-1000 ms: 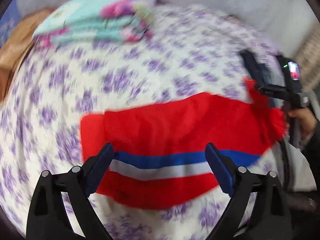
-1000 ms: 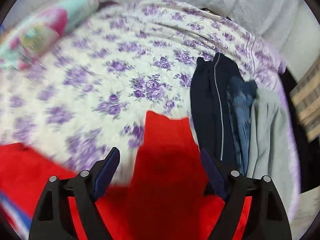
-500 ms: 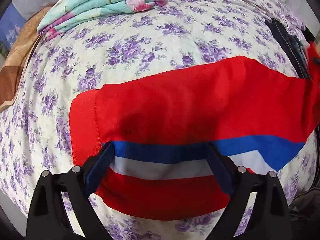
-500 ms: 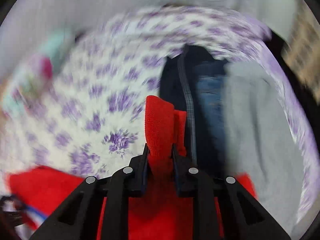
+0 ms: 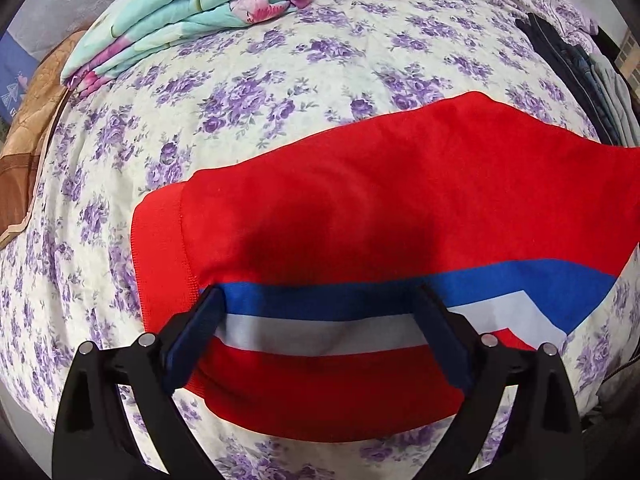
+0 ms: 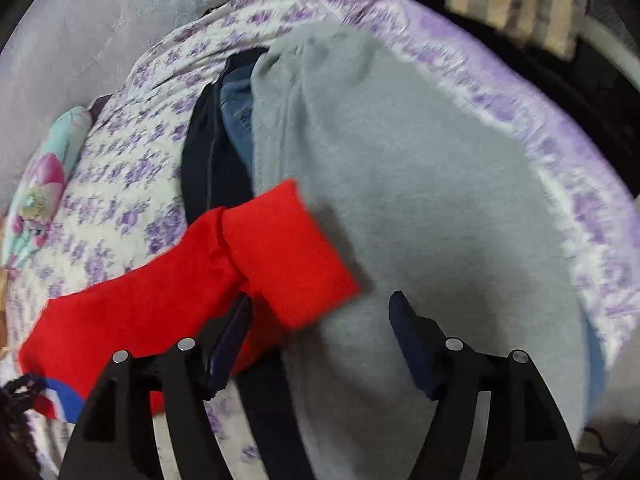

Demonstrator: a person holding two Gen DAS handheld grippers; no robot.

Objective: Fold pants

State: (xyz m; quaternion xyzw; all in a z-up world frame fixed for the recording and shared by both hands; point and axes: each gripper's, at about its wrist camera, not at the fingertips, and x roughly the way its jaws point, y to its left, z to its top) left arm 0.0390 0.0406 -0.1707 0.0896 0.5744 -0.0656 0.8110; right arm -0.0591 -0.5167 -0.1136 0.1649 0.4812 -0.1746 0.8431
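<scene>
Red pants (image 5: 400,200) with a blue and white side stripe lie flat across the floral bedspread (image 5: 240,92). My left gripper (image 5: 320,316) is open and empty, hovering over the stripe near the waistband end. In the right wrist view the red leg end (image 6: 280,252) lies with its cuff resting on a grey garment (image 6: 420,200). My right gripper (image 6: 320,320) is open, just behind the cuff, holding nothing.
A folded teal floral blanket (image 5: 188,12) lies at the far left of the bed. A pile of dark, denim and grey clothes (image 5: 576,68) lies along the right edge; the dark navy pants (image 6: 204,160) and jeans (image 6: 236,120) lie beside the grey garment. A brown cloth (image 5: 28,140) is at far left.
My right gripper was shut on the red leg end half a second ago; it has opened and let the cuff drop onto the grey garment. The left gripper stayed open over the stripe.
</scene>
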